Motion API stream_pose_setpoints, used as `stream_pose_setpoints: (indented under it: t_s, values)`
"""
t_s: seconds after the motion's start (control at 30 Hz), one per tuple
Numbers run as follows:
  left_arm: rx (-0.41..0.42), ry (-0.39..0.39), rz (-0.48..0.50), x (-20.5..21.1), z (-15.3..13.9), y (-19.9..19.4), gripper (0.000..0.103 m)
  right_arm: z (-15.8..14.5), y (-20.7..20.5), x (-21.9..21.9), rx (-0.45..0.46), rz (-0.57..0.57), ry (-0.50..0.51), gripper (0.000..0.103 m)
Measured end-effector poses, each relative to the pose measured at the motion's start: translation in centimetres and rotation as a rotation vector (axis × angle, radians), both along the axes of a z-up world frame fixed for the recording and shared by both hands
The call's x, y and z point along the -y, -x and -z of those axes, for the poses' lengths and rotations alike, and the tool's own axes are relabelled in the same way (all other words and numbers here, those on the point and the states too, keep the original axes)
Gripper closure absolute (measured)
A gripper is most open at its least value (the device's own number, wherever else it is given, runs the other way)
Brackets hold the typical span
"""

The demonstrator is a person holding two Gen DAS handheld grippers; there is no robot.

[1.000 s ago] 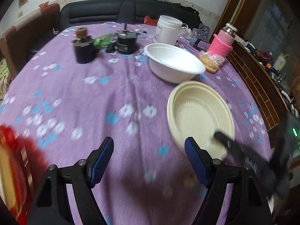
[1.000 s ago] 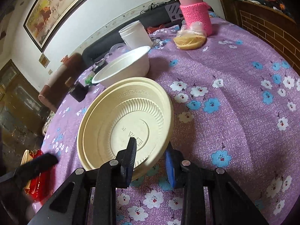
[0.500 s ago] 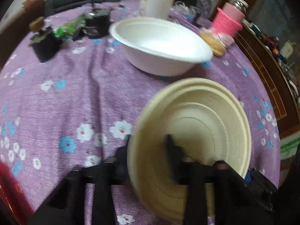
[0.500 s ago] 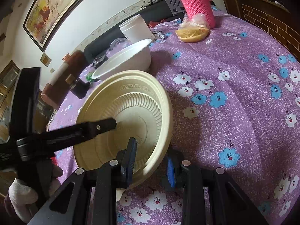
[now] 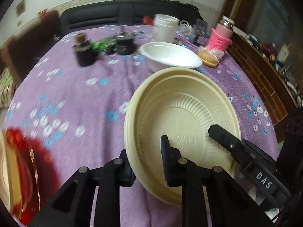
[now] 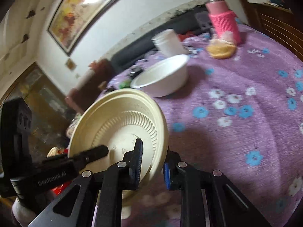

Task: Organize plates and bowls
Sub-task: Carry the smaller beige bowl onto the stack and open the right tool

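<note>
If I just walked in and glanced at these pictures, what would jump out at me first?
Most likely the cream plate, lifted and tilted over the purple flowered tablecloth, with the left gripper and the right gripper each clamped on its near rim. Just behind it sits a white bowl, and farther back, toward the right edge, a bottle in a bright pink knitted sleeve.

left tongs (image 5: pixel 146 162) newly clamped on cream plate (image 5: pixel 181 113), plate lifted
</note>
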State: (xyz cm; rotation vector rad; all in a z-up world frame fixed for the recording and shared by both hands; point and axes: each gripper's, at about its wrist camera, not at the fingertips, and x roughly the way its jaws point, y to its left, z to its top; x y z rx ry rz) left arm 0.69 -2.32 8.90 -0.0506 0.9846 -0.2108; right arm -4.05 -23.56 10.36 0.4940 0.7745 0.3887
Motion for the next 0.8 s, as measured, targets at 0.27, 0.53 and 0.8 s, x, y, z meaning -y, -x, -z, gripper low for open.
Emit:
stream_pose_setpoints:
  t_s: [0.27, 0.53, 0.8]
  values:
    - [0.083, 0.001, -0.085, -8.2, -2.9, 6.1, 0.082, -3.3, 2.3, -7.6, 0.052, -0.106, -0.015, 0.082]
    - [0.168, -0.022, -0.264, -18.5, -5.5, 9.8, 0.075, -7.3, 2.6, -19.9, 0.121, -0.280, 0.056, 0.081]
    - [0.158, -0.041, -0.359, -24.1, -4.8, 10.5, 0.075, -7.2, 2.6, -28.0, 0.133, -0.369, 0.144, 0.081]
